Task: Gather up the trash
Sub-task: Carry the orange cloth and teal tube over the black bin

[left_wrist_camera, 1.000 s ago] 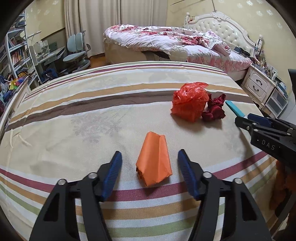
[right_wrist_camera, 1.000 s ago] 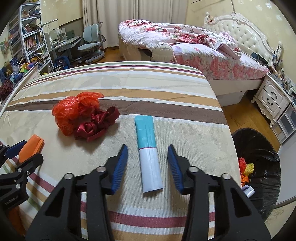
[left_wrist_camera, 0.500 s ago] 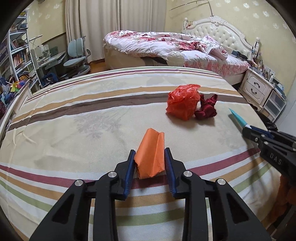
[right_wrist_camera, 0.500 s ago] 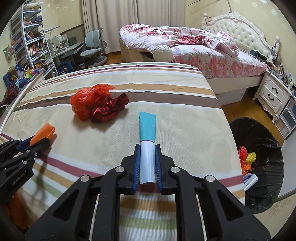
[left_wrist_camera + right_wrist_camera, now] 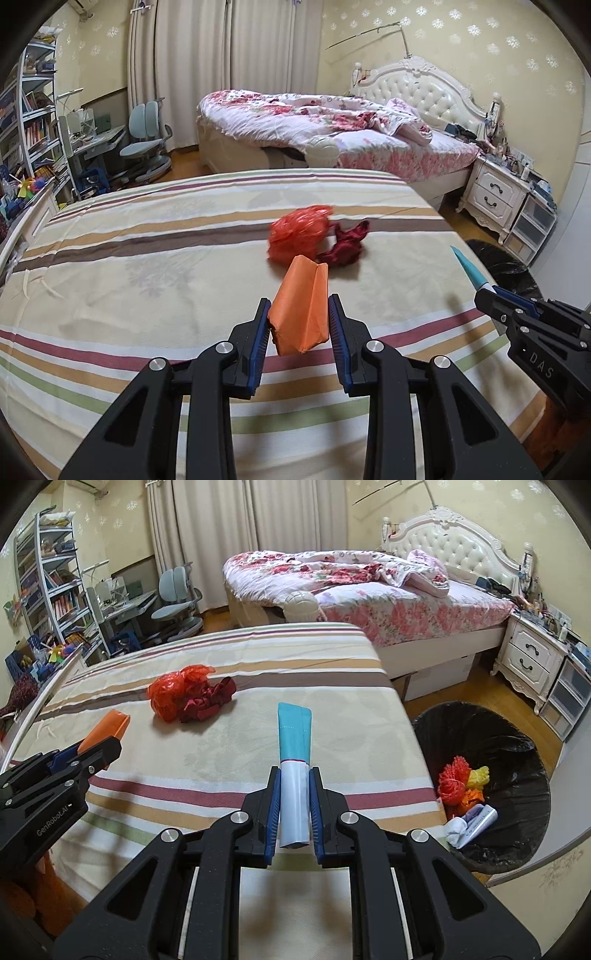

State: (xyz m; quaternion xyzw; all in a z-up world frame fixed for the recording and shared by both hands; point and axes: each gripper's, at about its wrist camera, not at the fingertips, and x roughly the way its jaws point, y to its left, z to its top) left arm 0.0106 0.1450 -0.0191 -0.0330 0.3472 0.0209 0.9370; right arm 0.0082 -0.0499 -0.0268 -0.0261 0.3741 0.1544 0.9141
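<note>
My left gripper (image 5: 299,321) is shut on a folded orange packet (image 5: 301,306), held just above the striped bed cover (image 5: 147,258). My right gripper (image 5: 294,805) is shut on a teal and white tube (image 5: 294,760), also lifted off the cover. Each gripper shows in the other's view: the right one (image 5: 484,291) at the right edge with the tube's teal tip (image 5: 467,267), the left one (image 5: 99,749) at the left with the orange packet (image 5: 107,727). A crumpled red plastic bag (image 5: 299,234) and a dark red cloth (image 5: 347,245) lie together farther back on the cover.
A black-lined trash bin (image 5: 517,746) stands on the floor right of the bed, with orange netting and white scraps inside. Beyond are a floral bed (image 5: 332,125), a white nightstand (image 5: 495,192), a desk with a chair (image 5: 144,140) and bookshelves (image 5: 48,579).
Both grippers closed, the left on the orange packet and the right on the tube. Both then lifted their items off the cover and drew back from the red bag.
</note>
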